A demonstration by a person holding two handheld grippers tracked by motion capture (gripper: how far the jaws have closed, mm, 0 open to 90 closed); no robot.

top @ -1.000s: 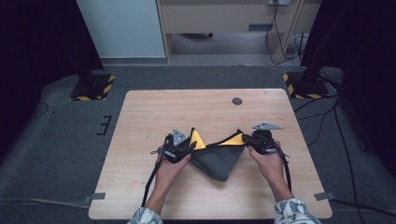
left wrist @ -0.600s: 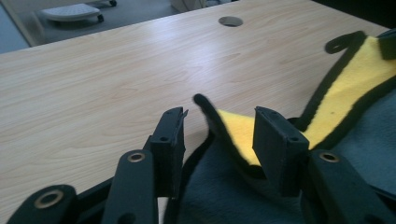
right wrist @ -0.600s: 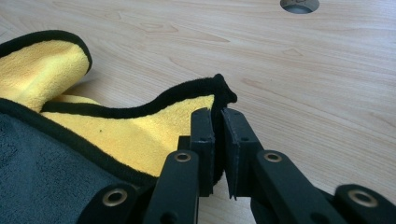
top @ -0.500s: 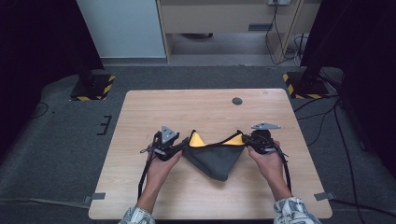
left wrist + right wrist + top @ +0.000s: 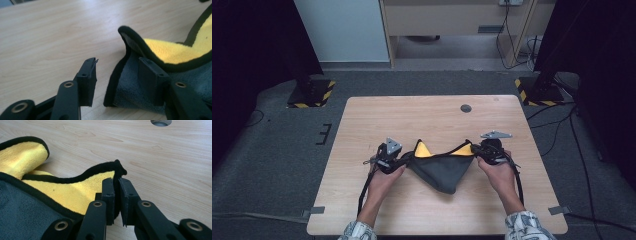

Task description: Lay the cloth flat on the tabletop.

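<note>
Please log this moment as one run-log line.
left gripper: jaws just opening, cloth edge between, unpressed | right gripper: shut on cloth corner | grey-yellow cloth: on table

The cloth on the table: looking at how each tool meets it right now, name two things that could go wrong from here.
1. The left tool has just been opening; its jaws stand apart around the cloth edge without pressing it, so that corner may flop and spoil the fold.
2. The right tool pinches only the corner's black trim; a pull could slip it free or drag the whole cloth across the table.
</note>
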